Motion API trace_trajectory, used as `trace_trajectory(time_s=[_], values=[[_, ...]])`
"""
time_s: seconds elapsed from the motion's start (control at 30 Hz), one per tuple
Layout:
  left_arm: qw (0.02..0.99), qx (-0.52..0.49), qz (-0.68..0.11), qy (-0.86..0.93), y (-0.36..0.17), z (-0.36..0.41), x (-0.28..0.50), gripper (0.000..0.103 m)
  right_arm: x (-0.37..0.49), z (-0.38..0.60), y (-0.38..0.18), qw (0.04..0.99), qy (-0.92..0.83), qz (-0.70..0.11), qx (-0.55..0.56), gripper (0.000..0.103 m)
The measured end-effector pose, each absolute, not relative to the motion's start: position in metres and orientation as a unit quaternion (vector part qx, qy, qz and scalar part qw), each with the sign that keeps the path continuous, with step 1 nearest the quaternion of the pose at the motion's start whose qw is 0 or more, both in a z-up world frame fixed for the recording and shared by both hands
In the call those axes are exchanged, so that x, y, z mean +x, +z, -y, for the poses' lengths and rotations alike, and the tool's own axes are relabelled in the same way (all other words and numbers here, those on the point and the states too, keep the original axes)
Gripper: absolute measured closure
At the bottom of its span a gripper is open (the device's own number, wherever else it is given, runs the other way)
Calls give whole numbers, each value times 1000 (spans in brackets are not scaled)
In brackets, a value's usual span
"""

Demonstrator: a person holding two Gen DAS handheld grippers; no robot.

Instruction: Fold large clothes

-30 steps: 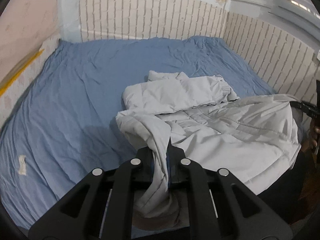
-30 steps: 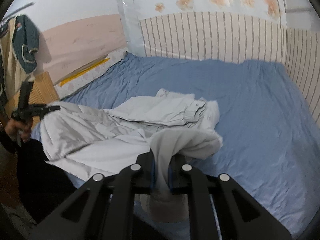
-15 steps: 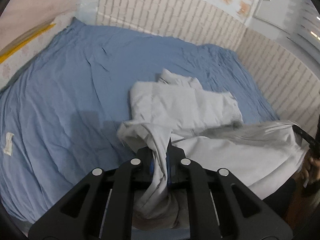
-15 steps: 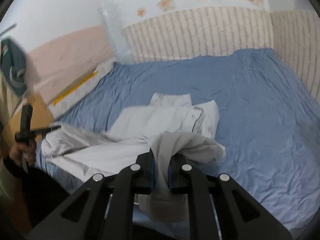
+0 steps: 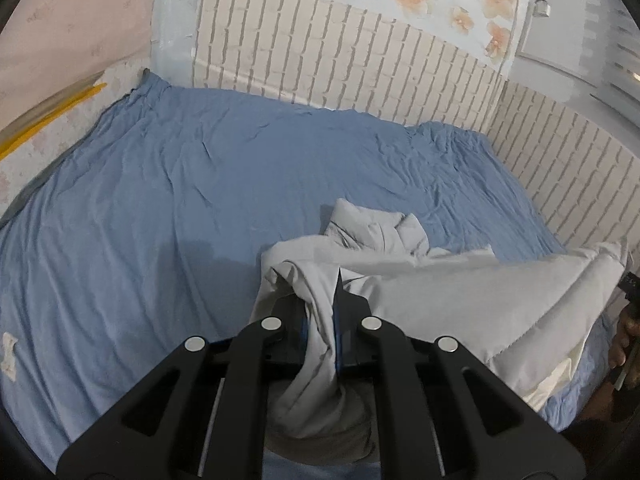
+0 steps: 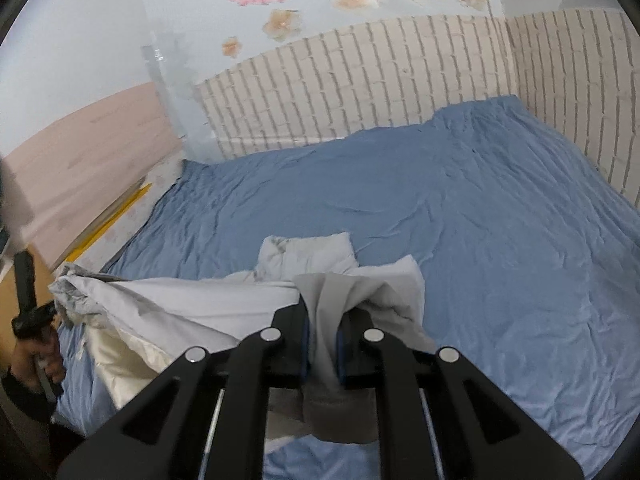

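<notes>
1. Left wrist view: the left gripper (image 5: 320, 304) has its fingers (image 5: 342, 300) squeezed on a bunch of the big pale grey padded jacket (image 5: 460, 296). The cloth hides the other finger. The right gripper (image 5: 630, 284) is cut off at the edge.
2. The jacket lies on the near side of the bed with a wrinkled blue sheet (image 5: 180, 200), by a white brick-pattern wall (image 5: 320, 60).
3. Right wrist view: the right gripper (image 6: 322, 328) pinches the jacket (image 6: 192, 312) too. The left gripper (image 6: 28, 304) looks blurry.
4. The jacket is lifted higher and pulled tighter than a second ago.
</notes>
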State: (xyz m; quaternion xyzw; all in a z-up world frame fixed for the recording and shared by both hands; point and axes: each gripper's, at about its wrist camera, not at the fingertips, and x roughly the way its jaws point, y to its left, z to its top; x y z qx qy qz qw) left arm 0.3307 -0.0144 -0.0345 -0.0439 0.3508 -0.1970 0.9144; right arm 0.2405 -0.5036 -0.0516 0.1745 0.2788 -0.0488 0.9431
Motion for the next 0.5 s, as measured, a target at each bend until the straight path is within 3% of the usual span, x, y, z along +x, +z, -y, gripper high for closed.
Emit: trace_trajectory(time_s=[0.23, 0.3, 0.5], values=[[902, -80, -375, -200, -65, 39, 415, 88, 313, 519, -77, 930, -105, -299, 185, 92], [895, -96, -385, -204, -80, 47, 446, 82, 330, 526, -88, 925, -112, -304, 197, 85], [875, -125, -419, -208, -110, 63, 502, 63, 385, 548, -131, 908, -128, -320, 238, 80]])
